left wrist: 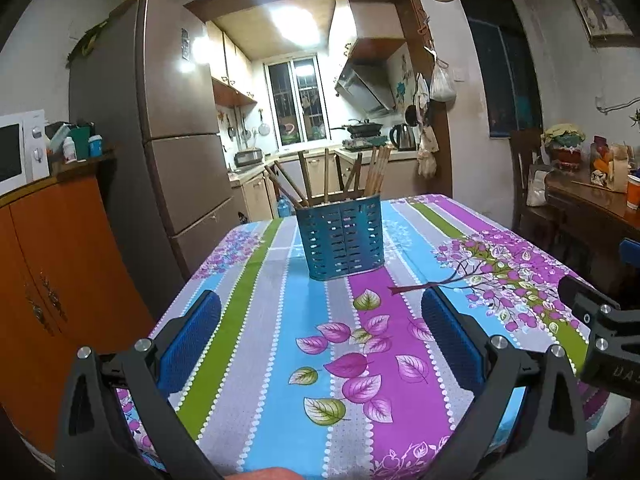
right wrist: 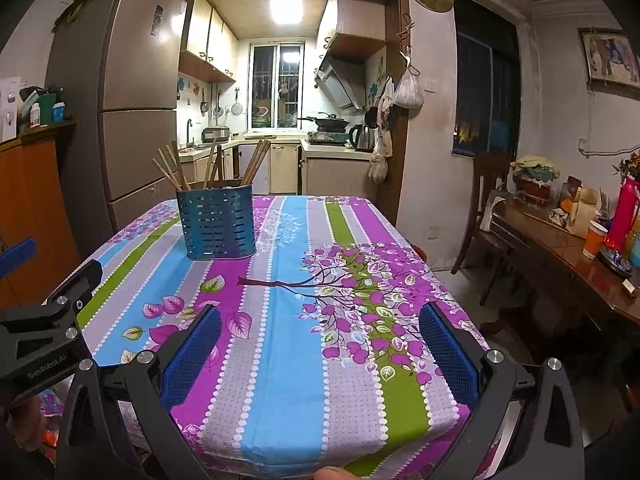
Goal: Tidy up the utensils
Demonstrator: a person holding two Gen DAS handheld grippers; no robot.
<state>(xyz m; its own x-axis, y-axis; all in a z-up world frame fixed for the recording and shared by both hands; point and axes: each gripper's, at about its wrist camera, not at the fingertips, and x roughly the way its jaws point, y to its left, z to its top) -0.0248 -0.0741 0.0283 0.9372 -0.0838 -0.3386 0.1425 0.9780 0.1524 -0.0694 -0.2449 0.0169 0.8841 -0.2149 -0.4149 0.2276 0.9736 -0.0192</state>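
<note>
**A:** Right, what have I got at the far left?

**B:** From the left wrist view, an orange cabinet with a white microwave on top, then the tall brown fridge. The desk starts just right of that, under a striped floral cloth.

**A:** And my left tool?

**B:** The left tool hangs over the near end of the desk, its blue pads spread wide apart with nothing between them.

**A:** Where's the holder?

**B:** The blue slotted utensil holder stands upright on the desk, well ahead of the left tool and about in line with it. In the right wrist view it sits to the left, near the far left corner. It's holding a bunch of wooden chopsticks, standing on end and fanned out, some leaning left, some right.

**A:** Anything lying loose on the cloth?

**B:** I only see the holder on it.

**A:** My right tool, then?

**B:** The right tool is beside the left one, over the near edge, and equally wide open and empty. Each tool's body shows at the edge of the other's view, close alongside.

**A:** Further right?

**B:** Behind the desk, the kitchen doorway with a kettle on the counter. To the right, well apart from the desk, a dark wooden sideboard crowded with a red flask, an orange cup and a plant pot, with a chair at its near end.
</note>
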